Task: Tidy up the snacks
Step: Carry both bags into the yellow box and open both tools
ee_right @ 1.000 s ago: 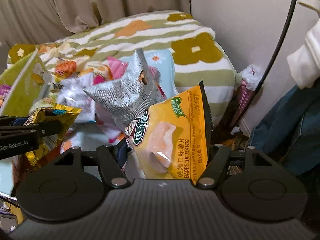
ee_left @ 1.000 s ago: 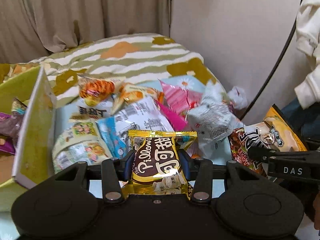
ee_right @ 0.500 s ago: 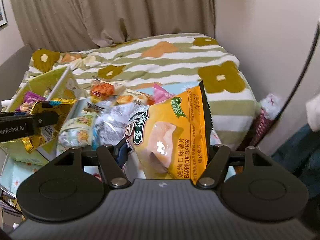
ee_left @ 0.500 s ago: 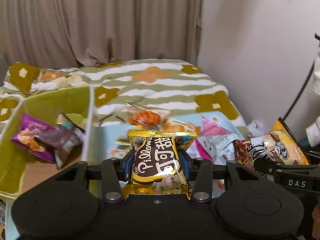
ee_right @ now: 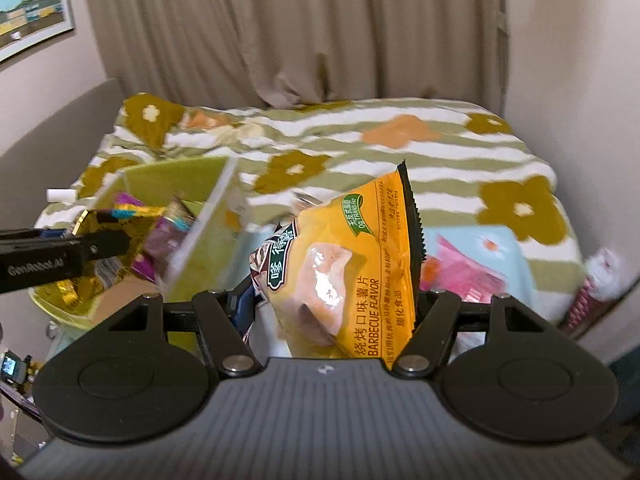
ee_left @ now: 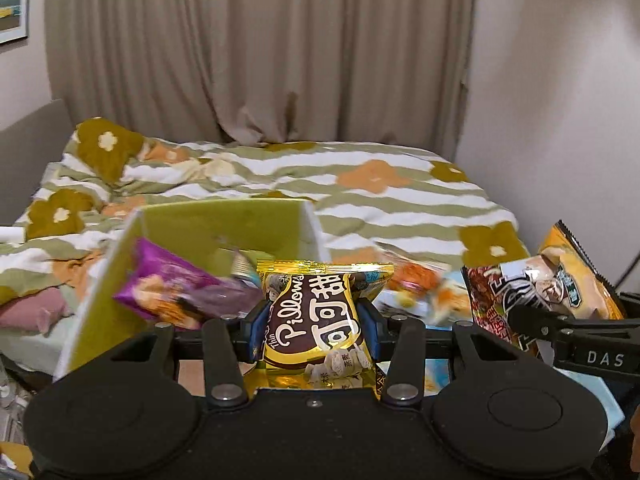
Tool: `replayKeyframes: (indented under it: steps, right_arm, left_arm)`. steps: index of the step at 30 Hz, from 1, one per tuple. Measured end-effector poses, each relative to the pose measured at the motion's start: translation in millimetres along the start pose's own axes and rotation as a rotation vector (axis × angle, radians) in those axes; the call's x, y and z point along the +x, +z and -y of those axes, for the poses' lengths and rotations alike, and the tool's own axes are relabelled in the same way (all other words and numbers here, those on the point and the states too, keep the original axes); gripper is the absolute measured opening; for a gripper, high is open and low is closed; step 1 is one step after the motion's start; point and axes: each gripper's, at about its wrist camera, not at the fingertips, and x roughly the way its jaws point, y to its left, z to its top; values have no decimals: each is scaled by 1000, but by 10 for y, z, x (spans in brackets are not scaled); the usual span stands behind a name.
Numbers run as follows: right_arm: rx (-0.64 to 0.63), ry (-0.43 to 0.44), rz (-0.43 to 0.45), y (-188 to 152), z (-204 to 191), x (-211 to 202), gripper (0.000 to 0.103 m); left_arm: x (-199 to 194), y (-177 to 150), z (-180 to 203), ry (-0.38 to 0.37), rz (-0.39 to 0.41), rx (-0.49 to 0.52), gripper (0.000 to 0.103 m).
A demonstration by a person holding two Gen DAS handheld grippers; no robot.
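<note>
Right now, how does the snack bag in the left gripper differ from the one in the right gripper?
The gold bag in the left gripper has a brown label; the orange bag in the right gripper reads BARBECUE FLAVOR. The gold bag is narrower, the orange bag wider. The gold bag stands upright, the orange bag leans. Both are sealed and clamped between fingers.

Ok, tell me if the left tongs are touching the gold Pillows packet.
Touching: the left wrist view shows the left tongs clamped on both sides of the gold Pillows packet.
</note>
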Motion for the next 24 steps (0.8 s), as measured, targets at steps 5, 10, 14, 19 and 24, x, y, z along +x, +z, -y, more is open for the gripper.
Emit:
replayKeyframes:
  steps: [5,10,14,19,24]
  right_arm:
    - [-34,67,7,254,-517,236,82]
    - [-61,114,-6,410,-1026,480,82]
    - [-67,114,-33,462,-1372,677,82]
    - [-39,81,-62,437,-1621,876,82]
    - [-27,31,-77,391,-1718,967,82]
  left_arm:
    - [60,93,-460,52,-11,-23,50]
    - [232,80,-870,90,-70,-55,50]
    - [396,0,-1094,84,-126,-41,50]
    - [576,-97,-1208,36,-165,7,87]
    - [506,-166,-1237,11,-134,51,103]
